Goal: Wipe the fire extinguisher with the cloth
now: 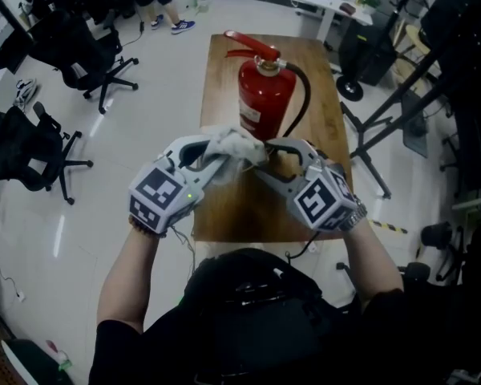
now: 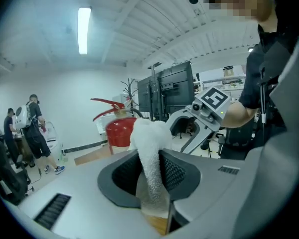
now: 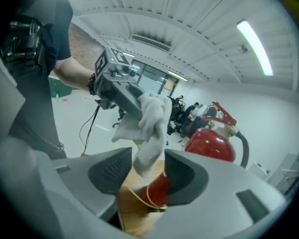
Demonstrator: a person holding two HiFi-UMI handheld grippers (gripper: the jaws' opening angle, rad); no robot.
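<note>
Holding one white cloth (image 1: 236, 144) in the air over the near half of the worktop (image 1: 224, 208), just short of the extinguisher. Cloth count: one, bunched, stretched between the two grippers.

Left gripper (image 1: 206, 154): jaws drawn in and pinching one end of the cloth; in the left gripper view the towelling fills the gap between the pads.

Right gripper (image 1: 274, 156): jaws spread wide. The other end of the cloth hangs down between them, with open space on one side; no pinch there.

One fire extinguisher (image 1: 264, 95), red, upright, standing toward the far edge of the worktop, about midway between its left and right edges. One black hose curves down its right side. Cloth not touching it, as far as the head view shows.

Two black office chairs (image 1: 88, 54) on the floor off the worktop's left edge.
</note>
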